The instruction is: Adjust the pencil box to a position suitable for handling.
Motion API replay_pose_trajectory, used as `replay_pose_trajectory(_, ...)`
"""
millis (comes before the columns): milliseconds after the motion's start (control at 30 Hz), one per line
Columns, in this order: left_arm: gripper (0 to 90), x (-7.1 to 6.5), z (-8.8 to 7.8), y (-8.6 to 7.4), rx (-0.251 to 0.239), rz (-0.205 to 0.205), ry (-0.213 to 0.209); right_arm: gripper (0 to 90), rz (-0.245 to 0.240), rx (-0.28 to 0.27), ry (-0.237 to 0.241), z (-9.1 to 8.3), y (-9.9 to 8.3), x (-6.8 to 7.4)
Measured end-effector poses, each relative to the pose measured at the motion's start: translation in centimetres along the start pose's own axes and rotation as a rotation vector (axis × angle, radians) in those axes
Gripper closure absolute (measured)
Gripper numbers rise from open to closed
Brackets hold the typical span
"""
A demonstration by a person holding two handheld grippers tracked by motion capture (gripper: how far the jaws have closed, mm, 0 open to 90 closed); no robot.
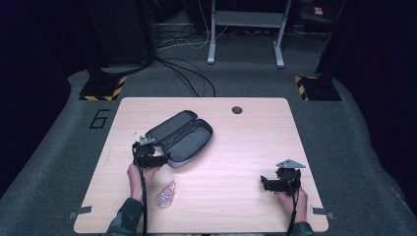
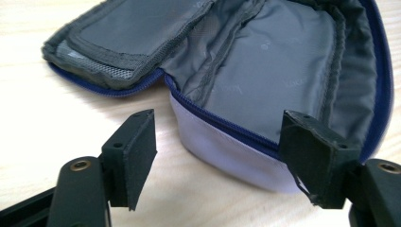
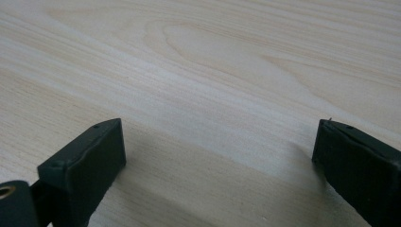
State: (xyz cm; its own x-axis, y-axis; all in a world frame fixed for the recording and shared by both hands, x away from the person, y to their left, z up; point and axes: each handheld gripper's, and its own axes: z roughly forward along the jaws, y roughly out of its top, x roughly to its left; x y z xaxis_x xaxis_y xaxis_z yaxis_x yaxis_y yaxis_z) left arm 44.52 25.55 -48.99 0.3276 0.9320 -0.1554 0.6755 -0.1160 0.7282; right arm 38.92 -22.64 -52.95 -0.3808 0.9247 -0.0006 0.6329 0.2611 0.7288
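From above we see the open grey fabric zip case near the table's far-left corner; up close, the left gripper's jaws stand apart before its lilac wall, its far end cut off. The right gripper gapes over bare wood.

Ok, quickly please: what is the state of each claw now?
Left claw: open, holding nothing; the pencil case edge lies between its jaws, untouched.
Right claw: open, empty.
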Motion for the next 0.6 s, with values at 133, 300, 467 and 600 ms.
replay_pose_trajectory(133,33.2,-0.4,0.9,0.6,0.018,0.003,0.003,3.0,0.000,0.000,0.000,0.0,0.0,0.0)
replay_pose_trajectory(300,46.2,-1.1,1.8,0.8,0.057,0.021,0.027,3.0,0.000,0.000,0.000,0.0,0.0,0.0)
replay_pose_trajectory(467,54.7,-1.4,2.3,0.9,0.065,0.052,0.015,3.0,0.000,0.000,0.000,0.0,0.0,0.0)
replay_pose_trajectory(600,57.0,-1.7,2.9,1.1,0.060,0.112,-0.011,3.0,0.000,0.000,0.000,0.0,0.0,0.0)
